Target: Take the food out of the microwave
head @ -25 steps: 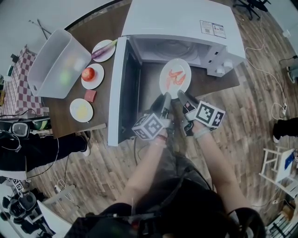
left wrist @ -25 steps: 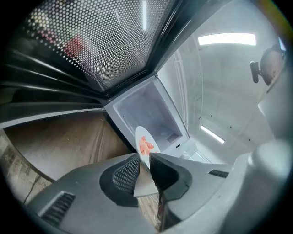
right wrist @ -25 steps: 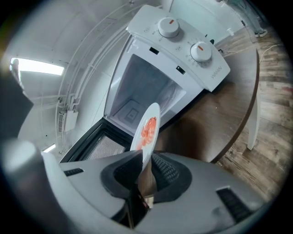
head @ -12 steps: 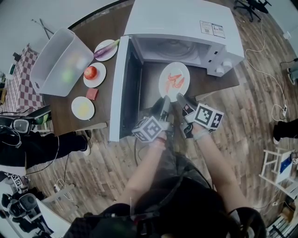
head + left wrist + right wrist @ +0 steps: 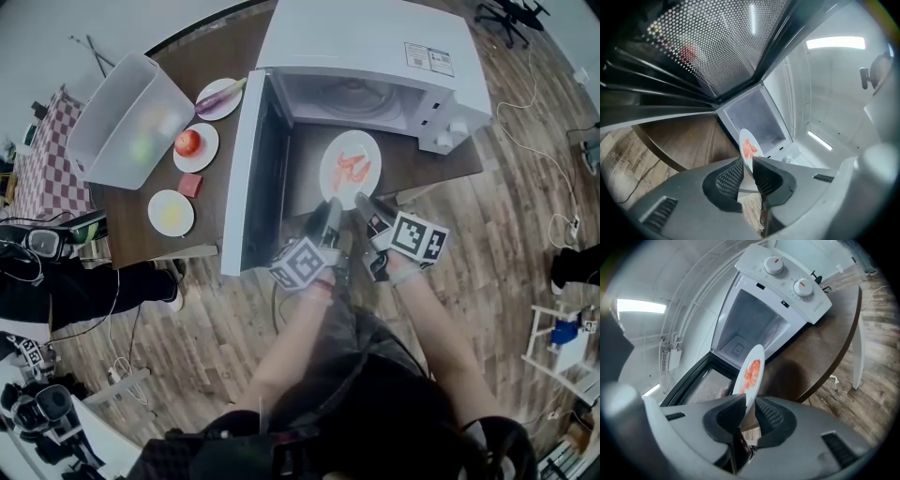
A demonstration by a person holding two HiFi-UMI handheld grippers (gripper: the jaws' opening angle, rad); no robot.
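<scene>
A white plate point(image 5: 351, 169) with orange-red food on it hangs just in front of the open microwave point(image 5: 375, 56), over the brown table. My left gripper point(image 5: 333, 206) is shut on the plate's near rim from the left. My right gripper point(image 5: 364, 199) is shut on the same rim from the right. In the left gripper view the plate point(image 5: 749, 149) stands edge-on between the left gripper point(image 5: 747, 171) pads. The right gripper view shows the plate point(image 5: 751, 371) wedged in the right gripper point(image 5: 751, 411) the same way. The microwave cavity point(image 5: 750, 324) behind it is empty.
The microwave door point(image 5: 246, 178) stands swung open to the left of my hands. Left of it on the table are a clear plastic bin point(image 5: 122, 122), a plate with a tomato point(image 5: 195, 147), a plate with a purple vegetable point(image 5: 220, 98), a plate of yellow food point(image 5: 172, 213) and a small red block point(image 5: 190, 185).
Both grippers have drawn the plate a little further back from the microwave opening, toward the table's near edge. The grip on the rim is the same.
</scene>
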